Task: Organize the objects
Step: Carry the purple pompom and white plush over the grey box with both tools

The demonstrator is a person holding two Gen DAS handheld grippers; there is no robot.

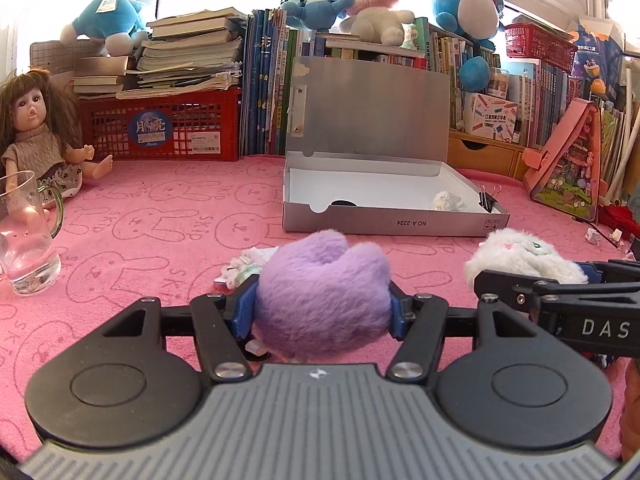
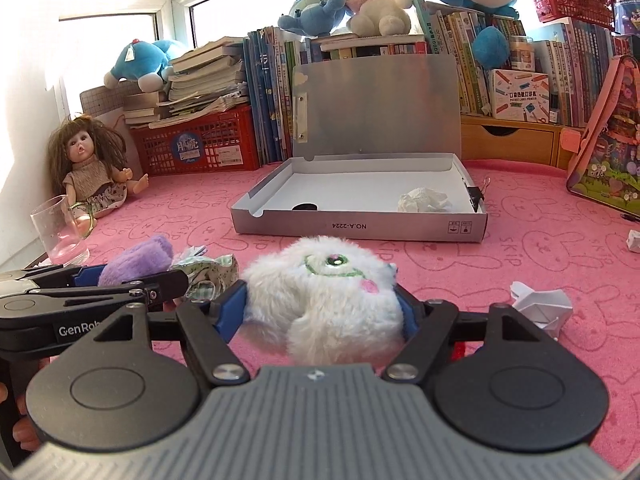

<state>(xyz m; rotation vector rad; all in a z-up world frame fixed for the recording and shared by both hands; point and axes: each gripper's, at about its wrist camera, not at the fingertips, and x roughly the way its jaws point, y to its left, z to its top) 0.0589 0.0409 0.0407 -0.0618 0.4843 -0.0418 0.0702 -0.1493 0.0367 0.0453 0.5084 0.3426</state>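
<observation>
Nearest item, left view: left gripper (image 1: 322, 312), blue pads pressed into both flanks of a purple plush toy (image 1: 324, 284), fur bulging above the jaws; the soft body gives, so the grip sits deep, presumably to keep it from slipping. Right view: right gripper (image 2: 322, 312), jaws likewise closed on a white plush toy (image 2: 328, 296) with a stitched green eye and pink cheek, face up. Both toys appear clear of the pink bunny-print cloth (image 1: 160, 220), side by side near its front edge, the purple one to the left. Under and between them: a small heap of crumpled patterned fabric (image 2: 208, 276). Middle of the cloth: open grey cardboard box (image 2: 360, 226), lid propped upright against the books, holding a crumpled white paper ball (image 2: 424, 200) toward its right side and a dark round object (image 2: 305, 207) at its front wall; a black binder clip (image 2: 476, 194) grips its right wall. Judged the likely destination for both toys. Left edge: empty glass mug (image 1: 28, 236), then a seated doll (image 1: 36, 136) at the back left corner. Right front: folded white paper (image 2: 540, 304).
</observation>
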